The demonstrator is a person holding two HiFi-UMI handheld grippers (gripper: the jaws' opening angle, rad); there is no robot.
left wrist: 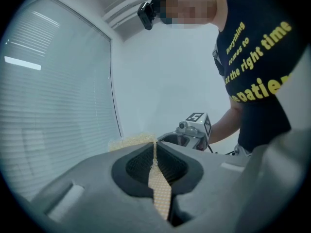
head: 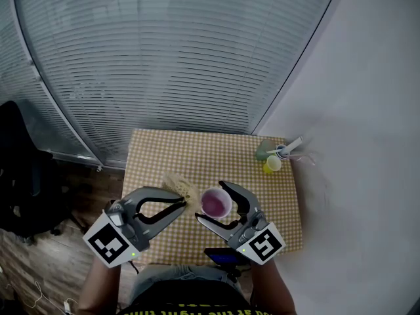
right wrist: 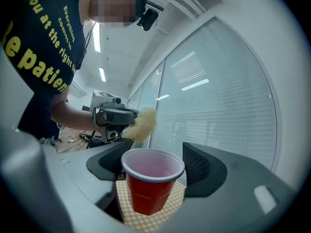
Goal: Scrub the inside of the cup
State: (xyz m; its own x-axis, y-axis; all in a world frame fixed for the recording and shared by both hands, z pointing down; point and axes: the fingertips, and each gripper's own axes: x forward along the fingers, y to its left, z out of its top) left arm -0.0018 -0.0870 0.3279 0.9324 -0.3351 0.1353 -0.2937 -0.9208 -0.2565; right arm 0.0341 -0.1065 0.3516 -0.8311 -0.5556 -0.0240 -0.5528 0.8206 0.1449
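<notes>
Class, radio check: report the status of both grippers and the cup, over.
Status: left gripper shut on scrub sponge. The right gripper shut on red cup, held upright. Sponge beside rim, not yet inside. Nothing in the way.

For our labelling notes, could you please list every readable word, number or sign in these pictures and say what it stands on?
"Everything comes to": yellow print on the black T-shirt.
"you at the right time": same shirt.
"e patient": same shirt, start hidden.
Marker cubes: square patterns, no words.
Cup, sponge: no print.
Small containers at the back: too small to read.
</notes>
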